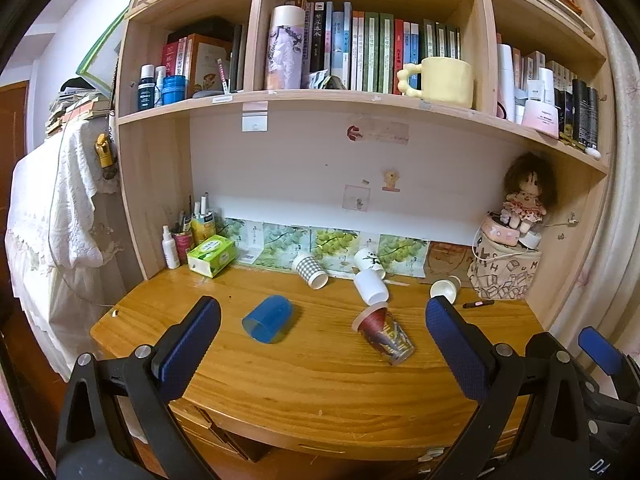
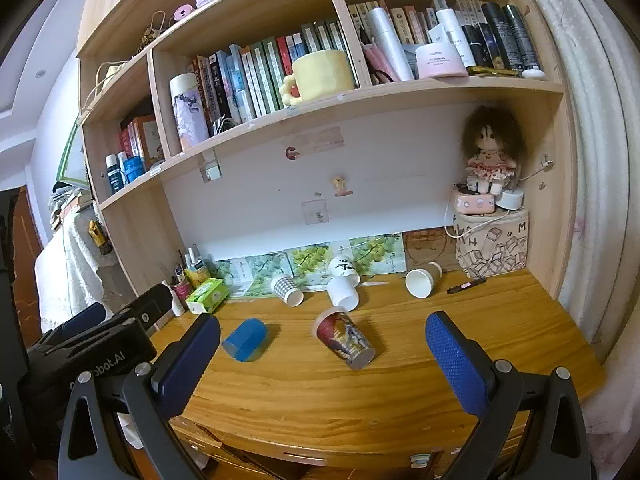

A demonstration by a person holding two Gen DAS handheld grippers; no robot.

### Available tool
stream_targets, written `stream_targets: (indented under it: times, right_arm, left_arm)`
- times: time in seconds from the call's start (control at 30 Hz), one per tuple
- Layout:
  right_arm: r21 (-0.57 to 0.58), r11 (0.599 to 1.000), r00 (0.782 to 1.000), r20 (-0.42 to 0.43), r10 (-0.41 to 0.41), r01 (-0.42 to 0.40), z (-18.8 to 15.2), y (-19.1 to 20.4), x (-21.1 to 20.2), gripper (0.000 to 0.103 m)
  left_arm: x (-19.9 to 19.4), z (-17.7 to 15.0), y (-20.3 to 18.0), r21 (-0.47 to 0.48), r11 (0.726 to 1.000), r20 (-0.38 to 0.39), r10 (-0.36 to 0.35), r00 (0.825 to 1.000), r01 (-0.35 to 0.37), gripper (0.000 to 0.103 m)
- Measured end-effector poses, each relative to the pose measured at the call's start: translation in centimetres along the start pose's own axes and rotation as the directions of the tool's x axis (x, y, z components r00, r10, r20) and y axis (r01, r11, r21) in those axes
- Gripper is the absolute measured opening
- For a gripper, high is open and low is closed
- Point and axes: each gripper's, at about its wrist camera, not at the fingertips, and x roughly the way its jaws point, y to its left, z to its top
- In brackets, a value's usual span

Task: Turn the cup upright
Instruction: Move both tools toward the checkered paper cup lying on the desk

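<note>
Several cups lie on their sides on the wooden desk [image 1: 320, 380]. A blue plastic cup [image 1: 267, 319] [image 2: 245, 339] lies left of centre. A printed red cup [image 1: 384, 334] [image 2: 346, 338] lies in the middle. Behind are a checkered paper cup [image 1: 310, 270] [image 2: 287, 289], a plain white cup [image 1: 371, 286] [image 2: 343, 293], a white cup with a black print [image 1: 369, 259] [image 2: 344, 266] and a brown paper cup [image 1: 445, 288] [image 2: 422, 280]. My left gripper [image 1: 322, 320] and right gripper [image 2: 322, 334] are both open and empty, held above the desk's front edge, short of the cups.
A green tissue box [image 1: 212, 255] and pen holders stand at the back left. A patterned bag [image 1: 506, 274] with a doll [image 1: 526, 196] on top stands at the back right, a black pen [image 1: 478, 304] beside it. Shelves with books and a yellow mug [image 1: 440, 80] hang above.
</note>
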Motion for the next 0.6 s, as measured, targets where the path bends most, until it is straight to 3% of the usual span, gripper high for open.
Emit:
stream_targets:
  times: [0.6]
  right_arm:
    - [0.007,0.999,0.998,-0.035,0.043,-0.043,-0.04,0.12,-0.47,0.103]
  left_arm:
    - [-0.26,-0.28,-0.20,-0.014,1.000,-0.056,0.024,0.998,-0.025,0.102]
